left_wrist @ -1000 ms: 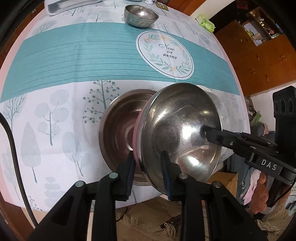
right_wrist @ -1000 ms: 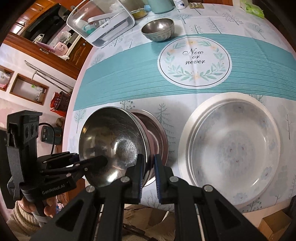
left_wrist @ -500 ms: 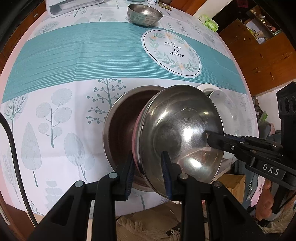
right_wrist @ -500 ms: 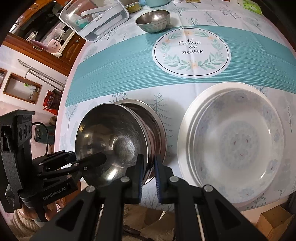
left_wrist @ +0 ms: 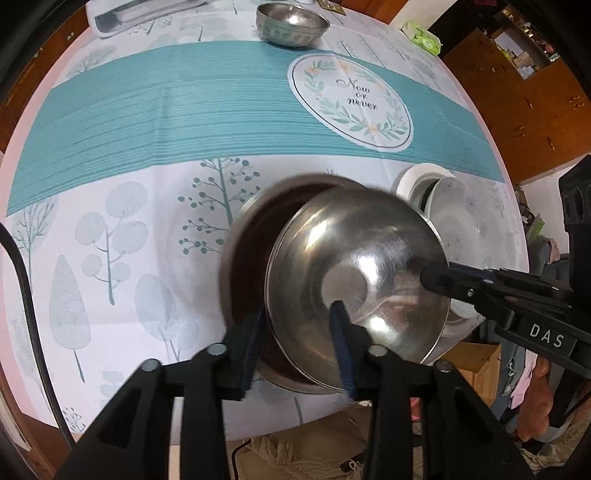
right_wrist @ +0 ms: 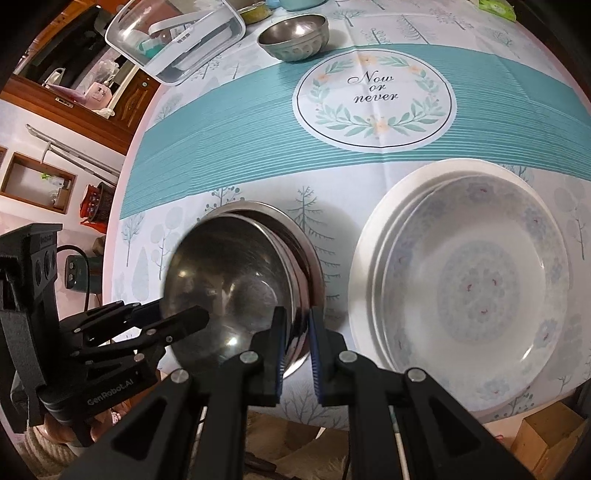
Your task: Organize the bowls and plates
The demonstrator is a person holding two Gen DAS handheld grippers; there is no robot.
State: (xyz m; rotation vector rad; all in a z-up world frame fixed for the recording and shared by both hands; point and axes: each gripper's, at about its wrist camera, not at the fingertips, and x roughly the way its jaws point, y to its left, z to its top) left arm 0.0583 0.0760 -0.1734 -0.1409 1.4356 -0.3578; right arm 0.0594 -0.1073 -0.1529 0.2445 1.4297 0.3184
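Observation:
A shiny steel bowl is held tilted over a larger steel bowl that rests on the table. My left gripper is shut on the shiny bowl's near rim. My right gripper is shut on the opposite rim, and its finger shows in the left wrist view. In the right wrist view the shiny bowl sits partly inside the larger bowl. A stack of white plates with a floral dish on top lies to the right.
A small steel bowl stands at the far side of the table. A clear plastic container sits at the far left. The tablecloth has a teal band and a round "Now or never" print. The table's front edge is just below the bowls.
The shiny bowl has tipped lower toward the larger bowl, with both grippers holding it. The left gripper's jaws look spread wider. The plate stack came further into the left view.

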